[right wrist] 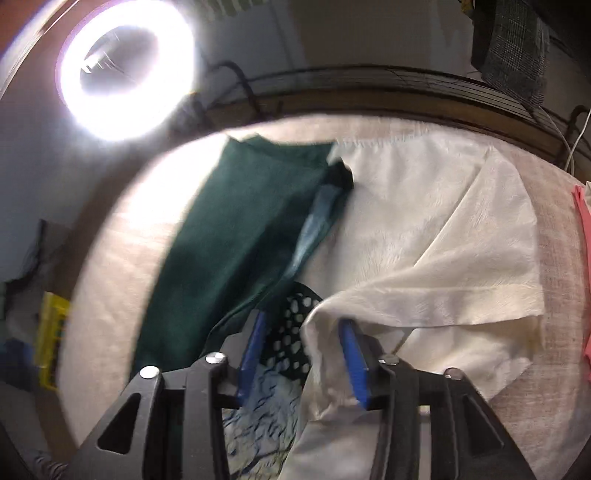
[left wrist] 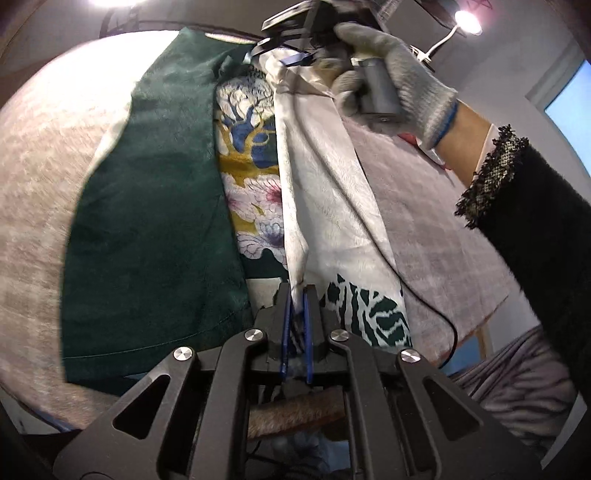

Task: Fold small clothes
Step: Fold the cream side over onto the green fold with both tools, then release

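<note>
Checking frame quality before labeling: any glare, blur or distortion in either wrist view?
Right wrist view: ring light blows out the upper left and washes the table cover beneath it; green garment is motion-smeared. Left wrist view: two smaller lamps flare at the top edge, cloth detail stays fairly sharp, gloved hand slightly soft. Both show strong fisheye bending at the edges.

A round table (right wrist: pixel 110 280) covered in pale, pinkish-beige cloth filled most of both views. Behind its far edge a bright ring light (right wrist: pixel 127 70) glared against a plain grey wall (right wrist: pixel 332 33). A dark wire rack (right wrist: pixel 406 83) curved along the table's far rim. Right of the table, a small bulb lamp (left wrist: pixel 468 21) shone near a blue-lit window (left wrist: pixel 570 98).
</note>
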{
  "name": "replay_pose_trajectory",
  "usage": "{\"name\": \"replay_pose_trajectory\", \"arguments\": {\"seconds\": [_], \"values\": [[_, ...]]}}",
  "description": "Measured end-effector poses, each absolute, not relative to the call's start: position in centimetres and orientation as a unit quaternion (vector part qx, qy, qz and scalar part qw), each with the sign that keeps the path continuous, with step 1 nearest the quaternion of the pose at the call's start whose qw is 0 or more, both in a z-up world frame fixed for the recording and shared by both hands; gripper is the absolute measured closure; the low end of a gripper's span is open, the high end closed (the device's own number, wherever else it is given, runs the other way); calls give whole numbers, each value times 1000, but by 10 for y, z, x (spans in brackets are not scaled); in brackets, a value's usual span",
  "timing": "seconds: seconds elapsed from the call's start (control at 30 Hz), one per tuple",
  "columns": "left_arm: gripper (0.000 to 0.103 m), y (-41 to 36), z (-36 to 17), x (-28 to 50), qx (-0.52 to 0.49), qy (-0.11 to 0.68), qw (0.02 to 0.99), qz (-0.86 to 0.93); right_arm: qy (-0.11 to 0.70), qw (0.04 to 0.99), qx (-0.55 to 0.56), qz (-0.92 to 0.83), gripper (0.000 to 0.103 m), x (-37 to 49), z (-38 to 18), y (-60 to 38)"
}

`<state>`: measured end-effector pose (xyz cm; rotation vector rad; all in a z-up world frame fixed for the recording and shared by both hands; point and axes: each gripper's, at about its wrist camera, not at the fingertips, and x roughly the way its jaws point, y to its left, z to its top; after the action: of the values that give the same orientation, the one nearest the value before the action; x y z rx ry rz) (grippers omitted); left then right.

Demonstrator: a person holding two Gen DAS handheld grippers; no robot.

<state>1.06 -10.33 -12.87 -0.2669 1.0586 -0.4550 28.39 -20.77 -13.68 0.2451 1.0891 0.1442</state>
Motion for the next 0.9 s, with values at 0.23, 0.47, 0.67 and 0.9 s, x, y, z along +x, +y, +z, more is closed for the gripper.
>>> {"name": "replay_pose_trajectory", "arguments": {"seconds": [0.23,0.47,0.67,0.9], "values": [[74,-71,-94,2,-100,484,840,-225,452,873,181,-1,56,261,-96,-297],[74,-37,-72,35,-71,483,847,-210,472,849,235,-39,51,272,-125,-352],[74,-1,-55,72,-44,459,870,-173,516,836,187,-31,79,287,-145,-335],[74,28,-49,82,-96,447,874,-164,502,838,214,-6,102,303,-117,-325]]}}
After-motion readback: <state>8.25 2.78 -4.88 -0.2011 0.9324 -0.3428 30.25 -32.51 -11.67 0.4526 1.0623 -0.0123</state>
